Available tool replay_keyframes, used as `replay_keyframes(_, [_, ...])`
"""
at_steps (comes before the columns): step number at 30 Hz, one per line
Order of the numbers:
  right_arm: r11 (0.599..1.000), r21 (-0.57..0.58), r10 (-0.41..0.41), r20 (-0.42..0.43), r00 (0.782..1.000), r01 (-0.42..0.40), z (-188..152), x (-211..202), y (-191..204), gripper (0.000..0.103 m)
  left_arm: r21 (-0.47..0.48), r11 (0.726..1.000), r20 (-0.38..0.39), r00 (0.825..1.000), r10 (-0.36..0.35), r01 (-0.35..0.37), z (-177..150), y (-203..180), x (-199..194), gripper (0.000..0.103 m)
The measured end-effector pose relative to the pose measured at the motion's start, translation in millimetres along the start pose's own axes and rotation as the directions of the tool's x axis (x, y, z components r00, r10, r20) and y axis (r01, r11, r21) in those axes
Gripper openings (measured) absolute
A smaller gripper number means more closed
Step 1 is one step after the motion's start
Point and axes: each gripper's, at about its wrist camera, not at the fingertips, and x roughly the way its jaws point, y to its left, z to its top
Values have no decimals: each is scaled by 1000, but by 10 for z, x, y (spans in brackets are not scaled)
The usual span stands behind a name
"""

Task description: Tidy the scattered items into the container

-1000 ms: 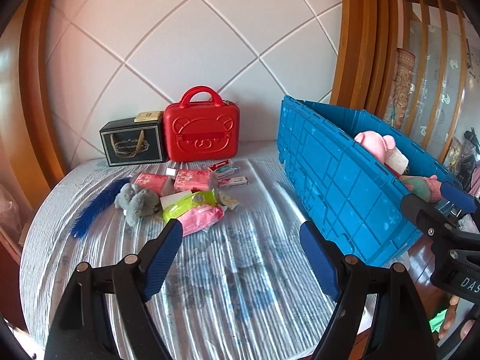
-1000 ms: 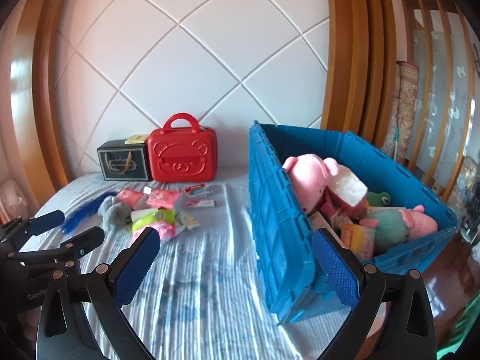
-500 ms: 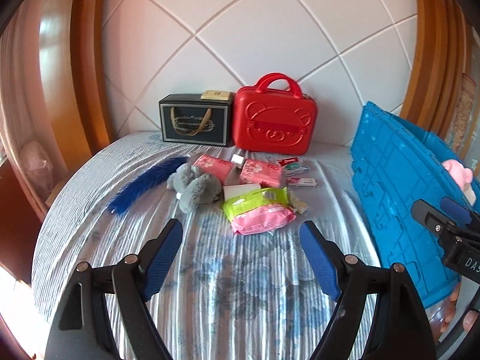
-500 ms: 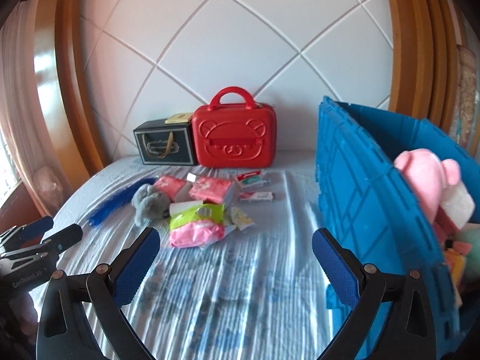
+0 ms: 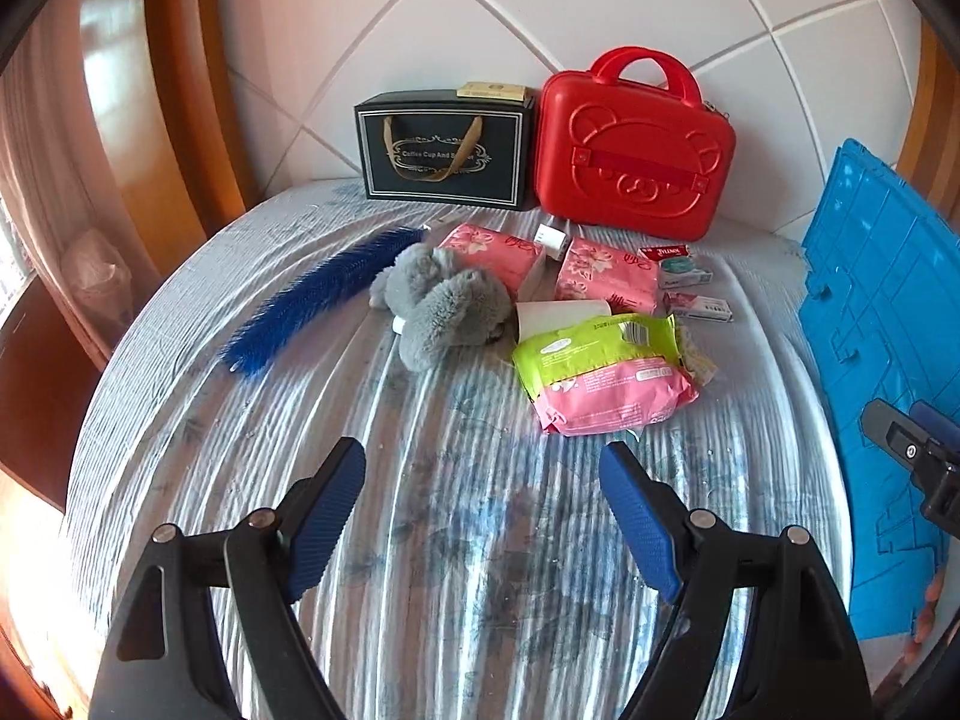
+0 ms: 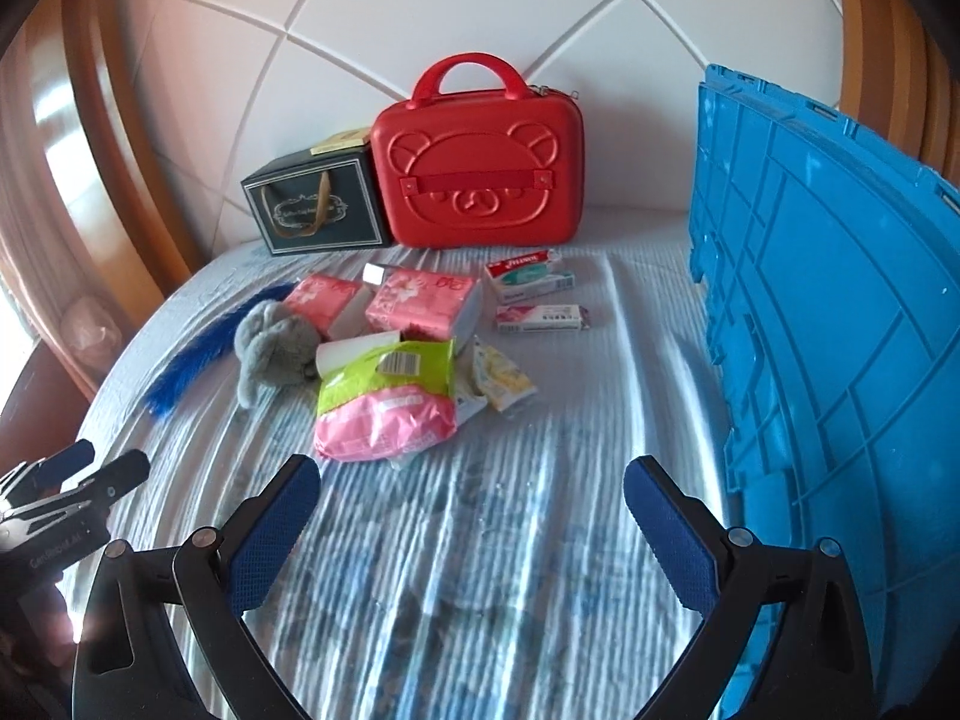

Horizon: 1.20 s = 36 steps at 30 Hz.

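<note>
A striped bedspread (image 5: 456, 540) fills the middle of both views. The blue crate (image 6: 840, 324) rises along the right edge of each frame, its ribbed wall toward the cameras. At upper centre a red bear-face case (image 5: 636, 144) stands against the white quilted headboard (image 5: 540, 12), touching a black gift box (image 5: 444, 147) on its left. The scattered items lie in a cluster at centre frame, well apart from the crate: a grey plush toy (image 5: 441, 306), a blue brush (image 5: 312, 300) to its left, two pink tissue packs (image 6: 414, 306), a green wipes pack (image 5: 594, 348) lying on a pink pack (image 5: 612, 399), and small boxes (image 6: 528, 279). The left gripper (image 5: 483, 516) and right gripper (image 6: 471, 531) both hang over bare bedspread, jaws wide apart and empty.
</note>
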Motion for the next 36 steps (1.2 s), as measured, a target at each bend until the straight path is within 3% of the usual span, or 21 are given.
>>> replay_keyframes(7, [995, 18, -92, -61, 994, 93, 84, 400, -3, 100, 79, 996, -68, 997, -46, 51, 179, -185, 653, 80])
replay_keyframes(9, [995, 30, -89, -87, 992, 92, 113, 566, -21, 84, 103, 993, -101, 994, -53, 63, 203, -240, 859, 80])
replay_keyframes(13, [995, 54, -78, -161, 984, 88, 174, 994, -43, 65, 135, 986, -157, 985, -74, 96, 227, -311, 1237, 80])
replay_keyframes(15, [995, 42, -84, -188, 979, 93, 216, 1210, -30, 48, 150, 982, -195, 977, -85, 116, 221, -358, 1425, 80])
replay_keyframes(21, [994, 28, -93, -238, 967, 102, 387, 1848, -35, 47, 172, 973, -291, 952, -97, 152, 155, -408, 1874, 80])
replay_keyframes(24, [993, 18, -110, -256, 960, 119, 446, 2101, -29, 47, 139, 975, -312, 942, -122, 173, 157, -334, 1978, 80])
replay_keyframes(27, [995, -3, -96, -298, 950, 100, 391, 2276, 44, 47, 126, 983, -294, 952, -90, 132, 193, -231, 1988, 80])
replay_keyframes(30, [998, -37, -51, -336, 941, 41, 274, 2309, 253, 44, 100, 994, -268, 963, -11, 39, 235, -38, 1983, 80])
replay_keyframes(33, [997, -46, 45, -369, 928, -67, 122, 2236, 509, 44, 74, 994, -241, 966, 91, -76, 274, 208, 1939, 80])
replay_keyframes(36, [981, -59, 144, -425, 894, -186, -119, 2188, 830, 44, 35, 996, -215, 972, 92, -87, 299, 403, 1753, 80])
